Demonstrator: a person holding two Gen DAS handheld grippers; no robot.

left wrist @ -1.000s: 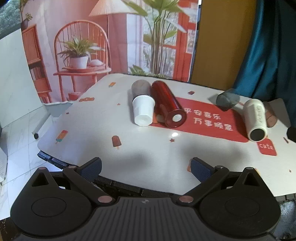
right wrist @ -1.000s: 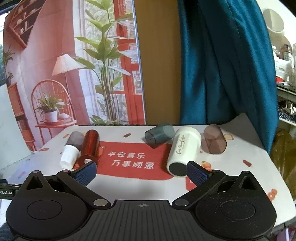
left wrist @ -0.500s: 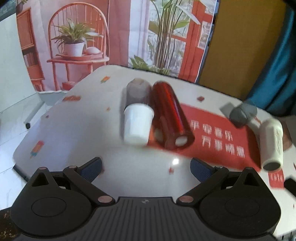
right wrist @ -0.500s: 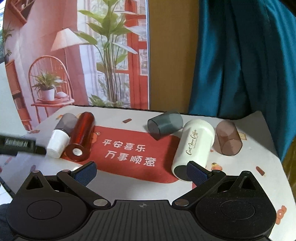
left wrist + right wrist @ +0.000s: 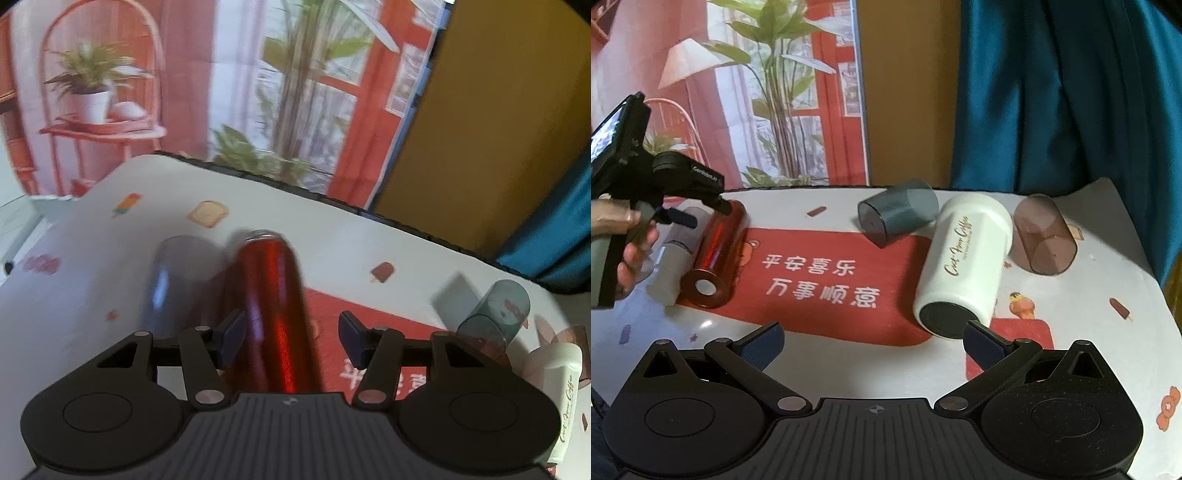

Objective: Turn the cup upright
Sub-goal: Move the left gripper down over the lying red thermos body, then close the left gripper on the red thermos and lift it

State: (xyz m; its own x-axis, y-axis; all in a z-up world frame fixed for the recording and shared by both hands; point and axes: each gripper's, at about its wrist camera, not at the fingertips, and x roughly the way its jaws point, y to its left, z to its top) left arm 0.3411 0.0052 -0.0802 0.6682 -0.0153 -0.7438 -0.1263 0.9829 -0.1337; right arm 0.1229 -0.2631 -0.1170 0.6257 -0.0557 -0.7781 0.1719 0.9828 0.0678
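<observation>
A red metallic cup (image 5: 273, 314) lies on its side on the table, also in the right wrist view (image 5: 714, 254). My left gripper (image 5: 291, 338) is open with one finger on each side of this cup, low over it; the left finger touches or nearly touches it. It shows from the side in the right wrist view (image 5: 698, 214). A grey-and-white cup (image 5: 177, 280) lies against the red cup's left side. My right gripper (image 5: 873, 347) is open and empty, just in front of a white coffee cup (image 5: 964, 266) lying on its side.
A grey-blue tumbler (image 5: 897, 214) and a brown tumbler (image 5: 1043, 236) lie on their sides behind and beside the white cup. A red mat (image 5: 820, 280) with white characters covers the middle of the white tablecloth. A teal curtain hangs at the back right.
My left gripper has moved forward and down until its fingers straddle the red cup, and its jaws have narrowed. My right gripper has moved a little closer to the white cup.
</observation>
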